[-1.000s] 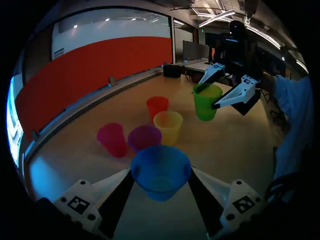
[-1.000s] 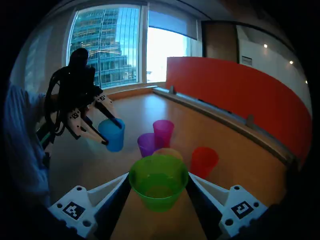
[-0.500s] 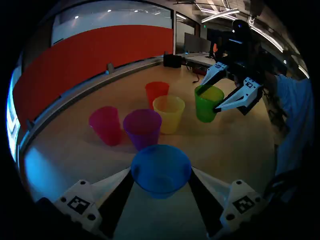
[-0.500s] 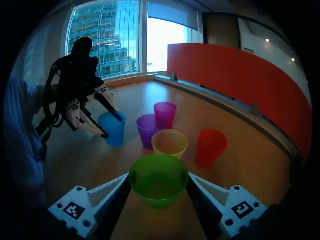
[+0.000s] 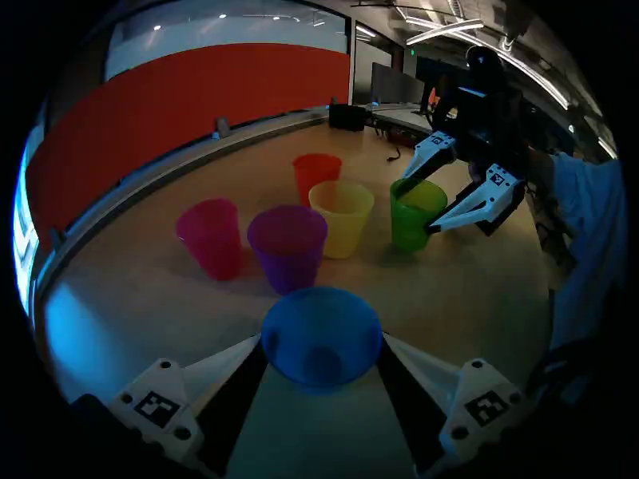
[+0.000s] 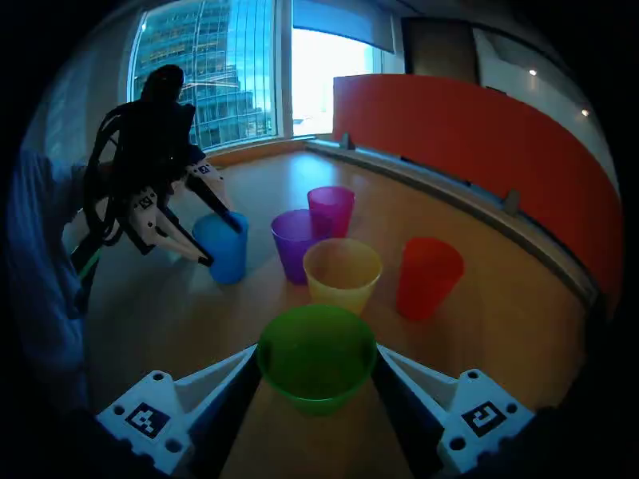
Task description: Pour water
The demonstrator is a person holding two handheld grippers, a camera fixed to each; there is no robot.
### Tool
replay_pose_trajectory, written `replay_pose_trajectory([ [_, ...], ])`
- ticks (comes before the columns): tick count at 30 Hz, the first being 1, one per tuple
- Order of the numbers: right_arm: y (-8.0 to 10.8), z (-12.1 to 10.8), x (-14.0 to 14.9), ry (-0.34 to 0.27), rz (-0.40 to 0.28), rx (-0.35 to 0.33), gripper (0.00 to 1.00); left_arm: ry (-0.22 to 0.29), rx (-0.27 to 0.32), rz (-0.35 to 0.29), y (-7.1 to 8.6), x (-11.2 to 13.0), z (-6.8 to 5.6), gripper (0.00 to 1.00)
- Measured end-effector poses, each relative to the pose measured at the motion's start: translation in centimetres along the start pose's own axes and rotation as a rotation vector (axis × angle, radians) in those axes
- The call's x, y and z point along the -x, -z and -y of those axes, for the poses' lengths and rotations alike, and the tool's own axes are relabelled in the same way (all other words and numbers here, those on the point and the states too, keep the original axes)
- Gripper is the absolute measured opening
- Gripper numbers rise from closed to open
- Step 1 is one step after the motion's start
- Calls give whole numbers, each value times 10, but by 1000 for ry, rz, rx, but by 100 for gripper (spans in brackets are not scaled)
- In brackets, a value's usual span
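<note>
Between the fingers (image 5: pixel 212 366) of the left tool (image 5: pixel 322 345), close to its camera, sits a blue cup (image 5: pixel 322 327), upright and mouth up, with both fingers pressed against its sides. Across the wooden tabletop (image 5: pixel 487 279) the right tool (image 5: pixel 414 210) is clamped the same way on a green cup (image 5: pixel 411 222), also upright; whether either cup rests on the tabletop or hangs just above it I cannot tell. Four more cups stand grouped between the two held ones: a pink cup (image 5: pixel 210 237) and a purple cup (image 5: pixel 287 246) nearer the blue one, a yellow cup (image 5: pixel 342 217) just beside the green one, and a red cup (image 5: pixel 316 171) just behind the yellow. A person's pale blue sleeve (image 5: pixel 589 239) shows behind the right tool. Whether any cup holds water is unclear.
</note>
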State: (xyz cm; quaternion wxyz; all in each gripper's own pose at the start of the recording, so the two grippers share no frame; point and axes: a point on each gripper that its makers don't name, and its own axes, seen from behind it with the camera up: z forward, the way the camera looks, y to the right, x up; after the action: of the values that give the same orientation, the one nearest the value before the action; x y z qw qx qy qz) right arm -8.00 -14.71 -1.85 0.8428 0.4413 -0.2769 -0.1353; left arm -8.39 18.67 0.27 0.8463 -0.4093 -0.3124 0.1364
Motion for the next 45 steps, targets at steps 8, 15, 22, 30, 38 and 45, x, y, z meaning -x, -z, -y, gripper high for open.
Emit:
replay_pose_trajectory([
  [8,-2,0,6,-9,2,6,91,13,5,2,0,3,1,88],
  [15,2,-2,12,-18,4,12,92,29,12,16,2,5,0,92],
  [22,5,-2,11,-33,-1,19,98,38,7,29,4,8,1,96],
  [30,14,-3,18,-53,6,31,100,55,-2,35,11,15,2,96],
  [38,32,-2,27,-57,5,64,100,75,-23,30,26,24,2,96],
  [45,53,-4,35,-76,-9,105,100,102,-43,1,44,29,-2,96],
])
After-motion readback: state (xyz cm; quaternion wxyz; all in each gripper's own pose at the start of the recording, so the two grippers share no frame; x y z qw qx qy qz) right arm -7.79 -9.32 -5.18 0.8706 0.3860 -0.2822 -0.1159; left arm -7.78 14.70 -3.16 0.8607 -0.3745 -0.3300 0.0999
